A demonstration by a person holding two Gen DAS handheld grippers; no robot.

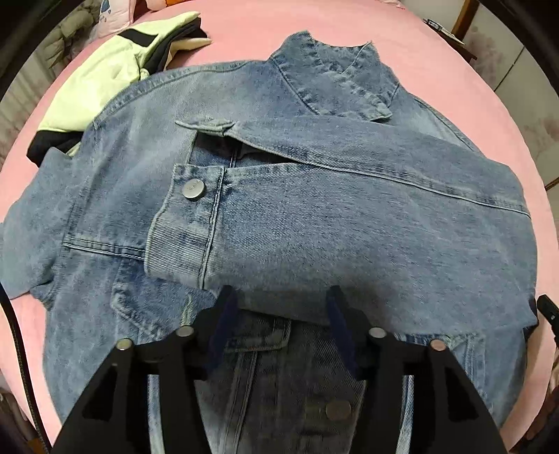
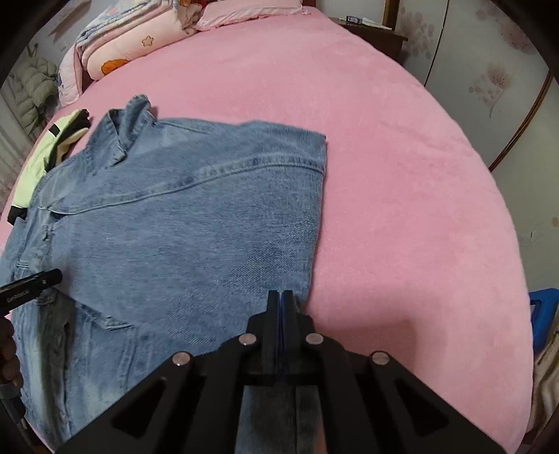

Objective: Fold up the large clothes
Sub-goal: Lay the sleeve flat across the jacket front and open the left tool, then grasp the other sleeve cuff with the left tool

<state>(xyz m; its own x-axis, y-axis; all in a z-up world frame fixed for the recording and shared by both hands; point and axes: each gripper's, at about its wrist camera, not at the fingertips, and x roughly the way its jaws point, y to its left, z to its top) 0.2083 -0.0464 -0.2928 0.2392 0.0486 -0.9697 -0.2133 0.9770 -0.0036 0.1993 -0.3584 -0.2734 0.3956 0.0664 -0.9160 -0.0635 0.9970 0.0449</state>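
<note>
A blue denim jacket (image 1: 314, 216) lies on the pink bed, its right side and sleeve folded across the front, the cuff with a metal button (image 1: 193, 190) on top. My left gripper (image 1: 281, 300) is open, just above the jacket's lower middle near the folded sleeve edge. In the right wrist view the jacket (image 2: 195, 223) lies left of centre. My right gripper (image 2: 282, 297) is shut at the jacket's folded right edge near the hem; whether cloth is pinched cannot be told. The left gripper's finger (image 2: 38, 281) shows at the far left.
A pale green and black garment (image 1: 111, 70) lies beyond the jacket's left shoulder. Folded quilts and pillows (image 2: 139, 45) are at the head of the pink bed (image 2: 401, 209). A nightstand (image 2: 370, 31) and wardrobe stand at the right.
</note>
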